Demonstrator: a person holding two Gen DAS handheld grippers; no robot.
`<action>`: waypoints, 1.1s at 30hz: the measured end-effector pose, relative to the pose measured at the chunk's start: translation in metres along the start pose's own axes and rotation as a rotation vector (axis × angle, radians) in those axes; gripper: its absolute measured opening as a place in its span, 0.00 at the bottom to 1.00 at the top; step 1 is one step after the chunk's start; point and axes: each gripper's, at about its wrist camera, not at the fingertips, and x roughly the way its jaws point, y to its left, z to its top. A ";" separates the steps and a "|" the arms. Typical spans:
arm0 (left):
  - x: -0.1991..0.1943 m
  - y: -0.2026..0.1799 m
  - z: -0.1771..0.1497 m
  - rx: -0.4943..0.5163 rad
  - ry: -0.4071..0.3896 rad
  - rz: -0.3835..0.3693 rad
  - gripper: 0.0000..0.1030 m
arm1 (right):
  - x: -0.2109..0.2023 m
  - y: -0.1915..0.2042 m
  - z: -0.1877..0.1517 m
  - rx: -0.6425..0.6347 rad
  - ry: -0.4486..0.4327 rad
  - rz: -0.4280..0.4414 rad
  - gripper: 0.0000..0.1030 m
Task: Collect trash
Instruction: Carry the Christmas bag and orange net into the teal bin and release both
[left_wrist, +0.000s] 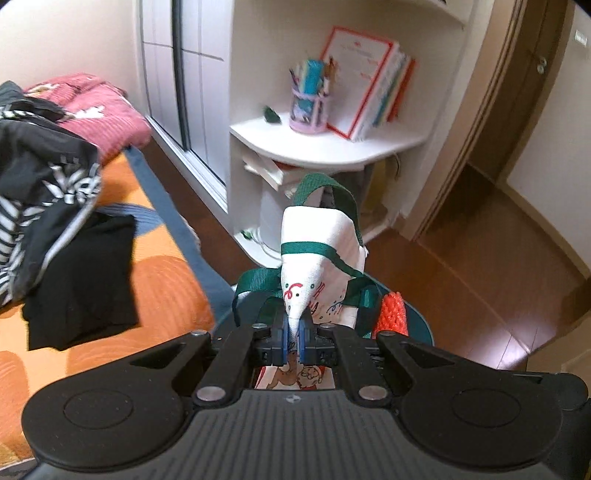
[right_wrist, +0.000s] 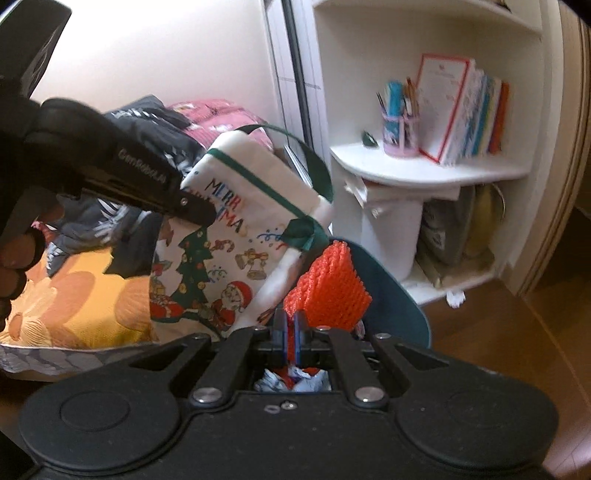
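Observation:
My left gripper (left_wrist: 294, 332) is shut on a fold of a white Christmas tote bag (left_wrist: 317, 236) with green straps, which hangs over a teal bin (left_wrist: 421, 325). In the right wrist view that same left gripper (right_wrist: 195, 212) pinches the bag (right_wrist: 229, 254) from the upper left. The right gripper (right_wrist: 290, 332) is shut on a red foam net (right_wrist: 328, 291), held just above the teal bin (right_wrist: 391, 295). Crumpled paper (right_wrist: 291, 380) lies inside the bin below the fingers. The net (left_wrist: 391, 314) also shows beside the bag in the left wrist view.
A bed with an orange flowered sheet (left_wrist: 162, 288) and piled clothes (left_wrist: 55, 177) is on the left. A white corner shelf (left_wrist: 332, 147) holds books (left_wrist: 373, 81) and a pen cup (left_wrist: 308, 107). Wooden floor (left_wrist: 461, 295) and a doorway lie to the right.

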 end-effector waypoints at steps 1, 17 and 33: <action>0.011 -0.004 -0.001 0.012 0.018 0.004 0.05 | 0.005 -0.003 -0.002 0.010 0.013 0.002 0.04; 0.117 -0.015 -0.044 0.077 0.249 0.015 0.05 | 0.061 -0.016 -0.030 0.034 0.178 0.009 0.10; 0.084 0.000 -0.055 0.019 0.253 -0.025 0.13 | 0.031 0.001 -0.020 0.001 0.165 0.019 0.29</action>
